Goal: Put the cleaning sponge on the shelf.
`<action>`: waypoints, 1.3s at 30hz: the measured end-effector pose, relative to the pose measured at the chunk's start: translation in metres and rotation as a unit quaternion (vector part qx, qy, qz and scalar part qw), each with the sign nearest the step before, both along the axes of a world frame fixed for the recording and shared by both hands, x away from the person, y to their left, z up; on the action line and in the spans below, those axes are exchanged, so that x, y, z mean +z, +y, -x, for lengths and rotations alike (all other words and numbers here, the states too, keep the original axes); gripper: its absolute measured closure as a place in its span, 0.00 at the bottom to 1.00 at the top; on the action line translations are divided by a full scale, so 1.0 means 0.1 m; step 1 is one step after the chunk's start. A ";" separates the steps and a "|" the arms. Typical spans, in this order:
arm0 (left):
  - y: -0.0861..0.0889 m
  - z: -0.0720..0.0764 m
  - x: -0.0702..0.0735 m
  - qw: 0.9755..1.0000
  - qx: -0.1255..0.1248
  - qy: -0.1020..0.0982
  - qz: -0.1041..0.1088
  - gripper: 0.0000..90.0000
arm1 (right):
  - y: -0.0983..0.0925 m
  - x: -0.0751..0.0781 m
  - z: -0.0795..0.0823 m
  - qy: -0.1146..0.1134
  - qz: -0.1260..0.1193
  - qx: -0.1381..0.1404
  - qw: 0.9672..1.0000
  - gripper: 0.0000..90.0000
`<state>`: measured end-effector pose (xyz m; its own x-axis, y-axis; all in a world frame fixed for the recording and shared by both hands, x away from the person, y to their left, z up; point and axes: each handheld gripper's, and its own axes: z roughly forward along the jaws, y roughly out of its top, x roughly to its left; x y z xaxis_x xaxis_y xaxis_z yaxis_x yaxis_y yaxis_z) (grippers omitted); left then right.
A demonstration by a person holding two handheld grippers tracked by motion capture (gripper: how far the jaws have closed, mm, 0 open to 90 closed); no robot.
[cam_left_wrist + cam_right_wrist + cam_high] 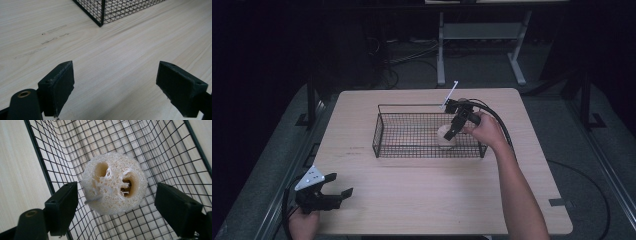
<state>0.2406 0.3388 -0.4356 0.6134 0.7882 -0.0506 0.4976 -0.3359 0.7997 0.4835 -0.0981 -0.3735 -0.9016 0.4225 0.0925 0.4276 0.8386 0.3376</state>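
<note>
My right gripper (115,202): jaws open, pads clear of loofah (114,183) between them; loofah rests inside wire basket (384,125), near its right end. My left gripper (115,85): jaws open, empty, over counter (120,55), well short of basket's front-left corner.

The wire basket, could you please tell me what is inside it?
Inside the wire basket lies one pale loofah sponge, near its right end, between the open jaws of the right gripper, whose pads stand clear of it. The mesh floor directly under the sponge is covered.
</note>
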 end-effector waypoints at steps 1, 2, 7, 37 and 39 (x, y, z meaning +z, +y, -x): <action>0.00 0.00 0.00 1.000 0.000 0.000 -0.001 0.15 | 0.00 0.01 0.01 -0.002 -0.001 0.001 1.000 0.20; 0.00 0.00 0.00 1.000 0.000 0.000 -0.001 0.15 | -0.01 0.03 0.02 -0.003 -0.002 0.000 1.000 0.20; -0.01 0.01 0.00 1.000 -0.002 0.000 0.000 0.15 | -0.03 0.13 0.07 -0.015 -0.010 0.002 1.000 0.20; -0.03 0.01 0.00 1.000 -0.004 0.001 0.000 0.15 | -0.04 0.35 0.27 -0.006 -0.032 0.010 0.999 0.17; -0.03 0.01 0.00 1.000 -0.004 0.001 0.000 0.15 | -0.04 0.36 0.28 -0.006 -0.033 0.007 0.999 0.17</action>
